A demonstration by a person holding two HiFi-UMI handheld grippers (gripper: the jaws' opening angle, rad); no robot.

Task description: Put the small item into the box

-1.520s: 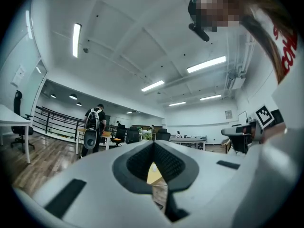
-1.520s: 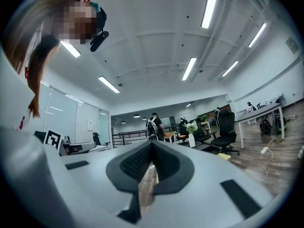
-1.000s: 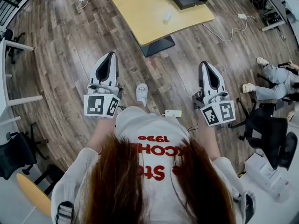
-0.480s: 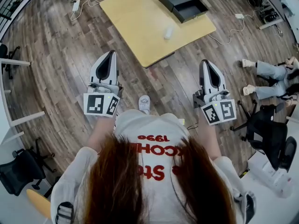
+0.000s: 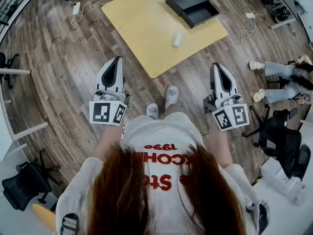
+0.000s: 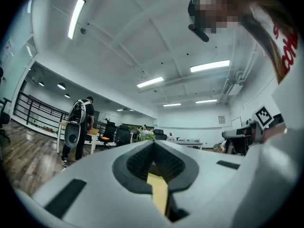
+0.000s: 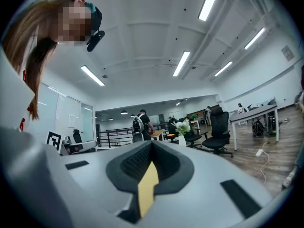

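Small item (image 5: 177,39): white, oblong, noted lying on the yellow table (image 5: 142,28), toward the table's right-hand edge in the head view. It is placed near the black box (image 5: 191,6), on the side closer to the person, and is not touching it.

The item is seen ahead of both grippers and well apart from each. It falls between their two lines, nearer the right gripper (image 5: 217,65) than the left gripper (image 5: 116,58).

Its long axis is laid flat on the tabletop, running away from the person, with the far end tilted slightly rightward toward the box. Which end is the front cannot be told.

Both grippers are held level over the wooden floor (image 5: 63,58), short of the table edge. In each gripper view the jaws are seen pressed together, with nothing caught between them.
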